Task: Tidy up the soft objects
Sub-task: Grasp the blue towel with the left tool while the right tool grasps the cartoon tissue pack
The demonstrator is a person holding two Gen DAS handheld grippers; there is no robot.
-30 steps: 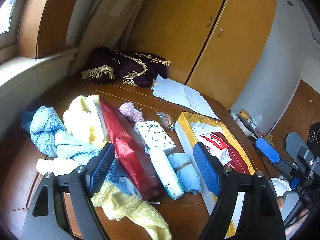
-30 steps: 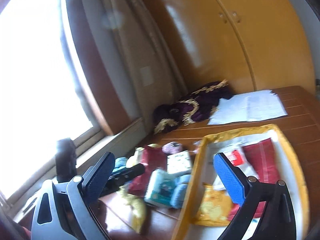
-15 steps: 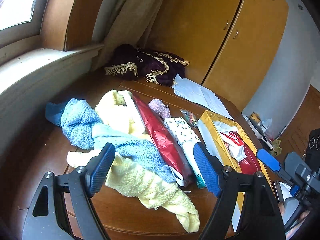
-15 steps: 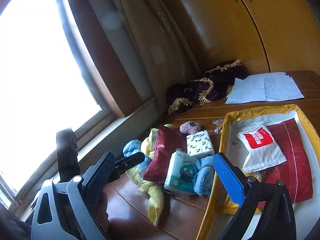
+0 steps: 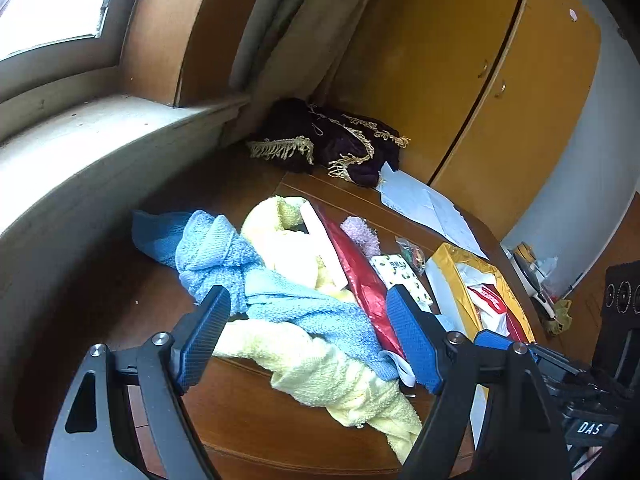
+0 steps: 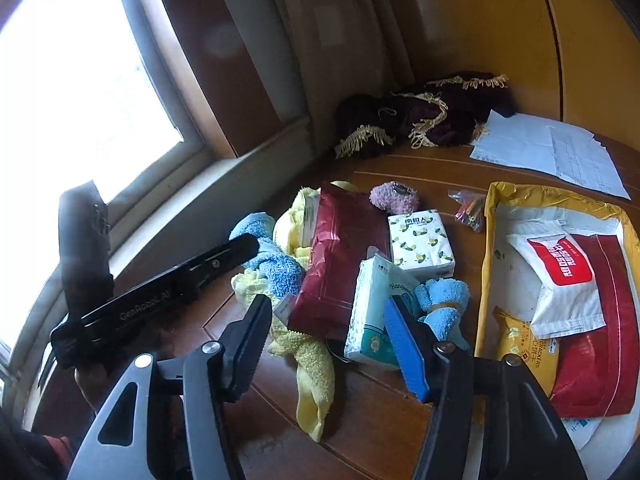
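While the left gripper (image 5: 308, 336) is hovering with its jaws spread wide and grasping nothing, a blue towel (image 5: 288, 300) is lying crumpled between and beyond them, its long axis running from the far left toward the right finger. Beneath it, a yellow towel (image 5: 320, 368) is stretching from the left pad toward the near right, fluffy and rumpled. Further right, the right gripper (image 6: 328, 340) is hanging equally parted and empty; beyond its right finger a small blue rolled cloth (image 6: 444, 304) is sitting beside a tissue pack (image 6: 368, 308).
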